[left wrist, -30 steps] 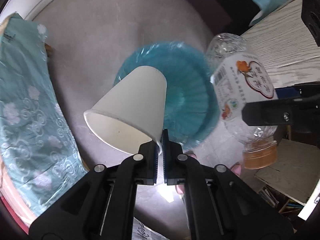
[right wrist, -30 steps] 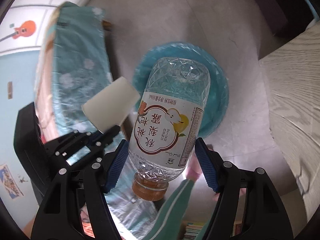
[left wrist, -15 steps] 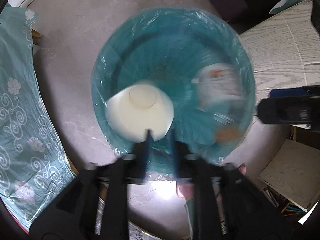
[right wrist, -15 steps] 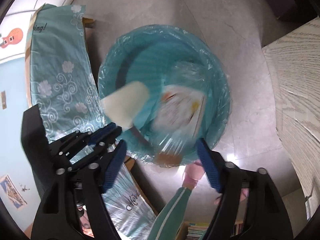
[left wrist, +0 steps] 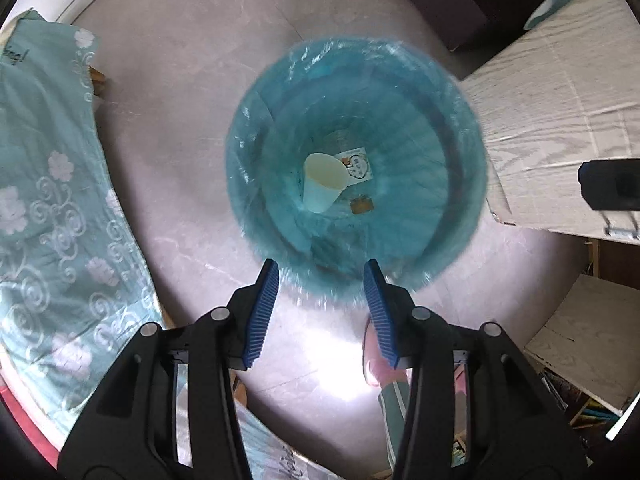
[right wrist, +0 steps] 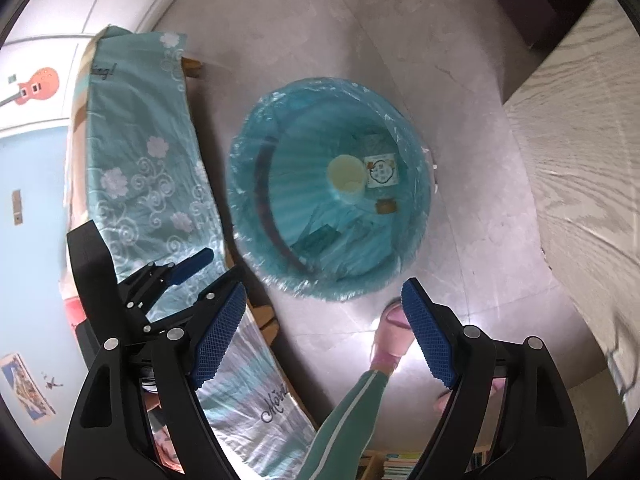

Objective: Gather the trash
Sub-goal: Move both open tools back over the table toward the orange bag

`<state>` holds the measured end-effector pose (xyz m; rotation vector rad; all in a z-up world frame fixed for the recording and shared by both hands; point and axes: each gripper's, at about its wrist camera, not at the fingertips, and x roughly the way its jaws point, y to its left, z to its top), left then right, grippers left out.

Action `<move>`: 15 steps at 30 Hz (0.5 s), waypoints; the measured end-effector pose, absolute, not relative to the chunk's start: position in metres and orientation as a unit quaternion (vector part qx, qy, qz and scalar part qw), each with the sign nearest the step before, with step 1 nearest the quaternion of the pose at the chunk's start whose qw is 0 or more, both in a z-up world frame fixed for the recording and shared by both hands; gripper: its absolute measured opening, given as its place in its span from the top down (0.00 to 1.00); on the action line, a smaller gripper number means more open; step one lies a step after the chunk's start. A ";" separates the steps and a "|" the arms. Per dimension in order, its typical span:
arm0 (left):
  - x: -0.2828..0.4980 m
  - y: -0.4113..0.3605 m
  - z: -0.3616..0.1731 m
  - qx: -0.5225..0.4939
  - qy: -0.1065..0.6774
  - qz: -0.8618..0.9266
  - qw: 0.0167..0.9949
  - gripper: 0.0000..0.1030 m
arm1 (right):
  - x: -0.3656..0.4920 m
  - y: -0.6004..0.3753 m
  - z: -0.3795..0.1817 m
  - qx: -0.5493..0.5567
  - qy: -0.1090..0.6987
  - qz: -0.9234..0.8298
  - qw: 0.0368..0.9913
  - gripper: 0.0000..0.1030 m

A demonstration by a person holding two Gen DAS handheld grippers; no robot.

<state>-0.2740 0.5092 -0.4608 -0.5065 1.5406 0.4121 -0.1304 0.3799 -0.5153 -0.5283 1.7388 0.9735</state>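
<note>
A round bin lined with a teal bag (left wrist: 440, 128) (right wrist: 404, 256) stands on the grey floor below both grippers. At its bottom lie a white paper cup (left wrist: 322, 184) (right wrist: 347, 178) and, beside it, a clear plastic bottle with a white label (left wrist: 358, 166) (right wrist: 382, 172) and amber cap (left wrist: 362, 205). My left gripper (left wrist: 320, 276) hangs above the bin's near rim, its jaws opening with nothing between them. My right gripper (right wrist: 324, 300) stands wide open and empty above the near rim; the left gripper (right wrist: 176, 276) shows at its left.
A teal flowered cloth (left wrist: 48, 208) (right wrist: 144, 168) drapes over furniture left of the bin. A pale wood-grain table (left wrist: 560, 120) (right wrist: 584, 152) lies to the right. A person's foot in a pink slipper (right wrist: 390, 334) and a green trouser leg (right wrist: 344, 420) stand near the bin.
The left gripper let go of the paper cup and the right gripper released the bottle. Both fell into the bin and now lie at its bottom. Both jaws widened.
</note>
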 end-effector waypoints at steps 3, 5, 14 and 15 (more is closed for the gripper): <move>-0.284 0.502 -0.423 -0.219 0.683 0.191 0.670 0.59 | -0.145 0.366 -0.475 -0.221 0.710 0.422 0.519 0.22; -0.286 0.498 -0.397 -0.210 0.684 0.194 0.671 0.59 | -0.158 0.357 -0.438 -0.230 0.693 0.438 0.524 0.22; -0.288 0.463 -0.231 -0.119 0.660 0.195 0.715 0.52 | -0.202 0.304 -0.244 -0.238 0.596 0.532 0.552 0.22; -0.285 0.457 -0.212 -0.110 0.652 0.193 0.725 0.46 | -0.201 0.296 -0.226 -0.236 0.586 0.536 0.560 0.22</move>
